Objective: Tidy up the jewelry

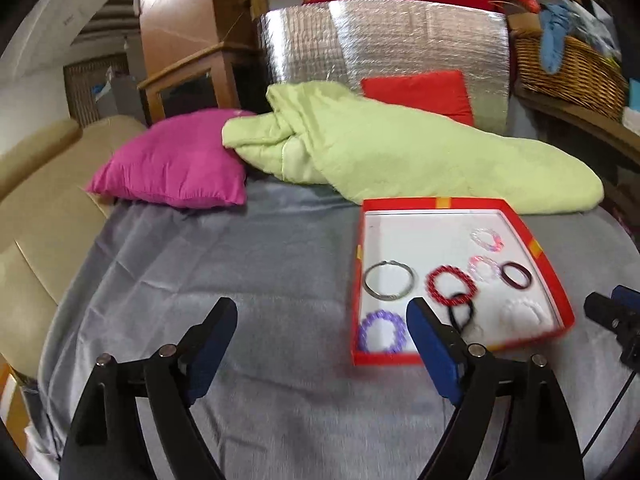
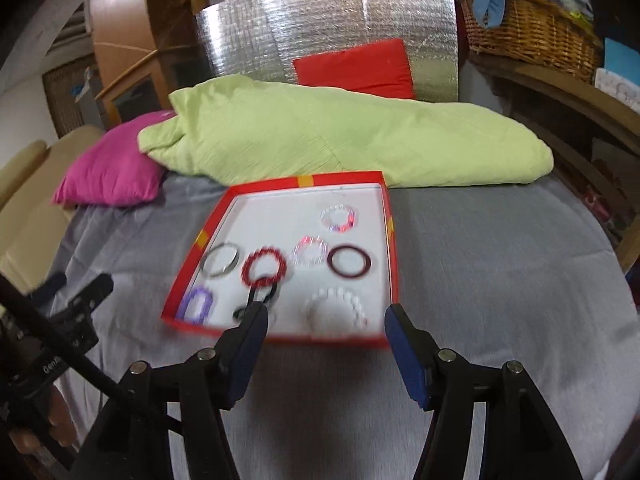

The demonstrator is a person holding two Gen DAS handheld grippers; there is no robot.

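Left claw [image 1: 322,322] wide open and empty over bed [image 1: 240,264]; right claw [image 2: 326,320] open, empty, before box [image 2: 390,216] with bracelets [image 2: 263,267].

A bed [image 2: 480,260] covered by a grey sheet [image 1: 240,260] is seen. On it lie a red tray [image 2: 390,248], a green blanket [image 2: 320,140] and a pink pillow [image 1: 172,160] at the upper left.

Dim indoor light; glare on the foil panel [image 1: 384,40] at twelve o'clock; motion blur softens both views (fisheye-bent, dark-cornered edges).
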